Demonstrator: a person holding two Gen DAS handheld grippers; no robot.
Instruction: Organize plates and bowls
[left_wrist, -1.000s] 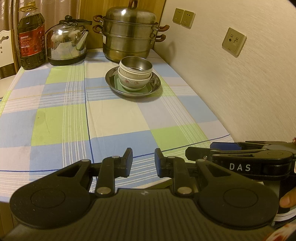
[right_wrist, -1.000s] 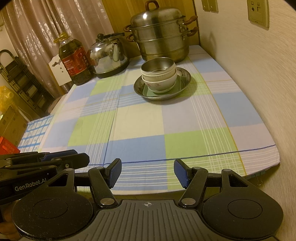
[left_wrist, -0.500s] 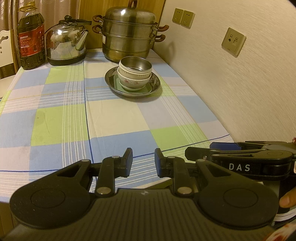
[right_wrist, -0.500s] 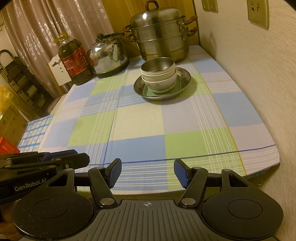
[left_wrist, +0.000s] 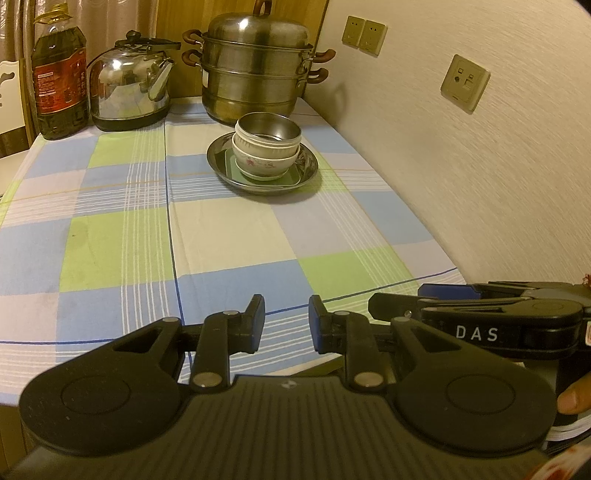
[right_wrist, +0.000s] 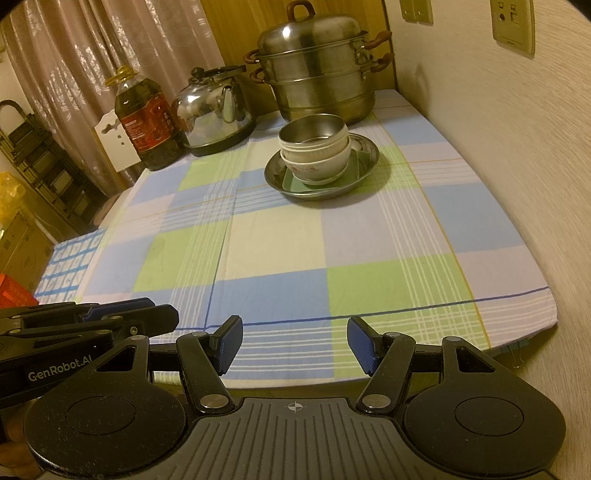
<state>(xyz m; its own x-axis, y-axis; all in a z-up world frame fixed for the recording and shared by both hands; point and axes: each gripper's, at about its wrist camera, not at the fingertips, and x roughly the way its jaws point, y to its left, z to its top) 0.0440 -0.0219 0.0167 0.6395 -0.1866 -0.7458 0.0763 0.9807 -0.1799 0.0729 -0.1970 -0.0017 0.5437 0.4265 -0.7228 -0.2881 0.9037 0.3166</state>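
**Both hand-held grippers empty at near edge; dish stack far ahead**

Left hand-held gripper (left_wrist: 286, 317): jaws parted by a narrow gap, nothing between them, held over the near edge of the tabletop (left_wrist: 229, 236). Right hand-held gripper (right_wrist: 294, 345): jaws spread wider, also empty, level with the same edge. The two sit side by side; each shows in the other's view at the frame margin.

Dish stack: well ahead of both, clear of the fingers. Steel plate (left_wrist: 309, 170) at bottom, green square dish (left_wrist: 293, 178) on it, floral white bowl (left_wrist: 264, 162) on that, then a second white bowl (left_wrist: 248, 144) with a steel bowl (left_wrist: 271, 127) nested on top.

Beyond the stack: steamer pot (left_wrist: 255, 70), with kettle (left_wrist: 129, 88) and oil bottle (left_wrist: 59, 77) left of it.
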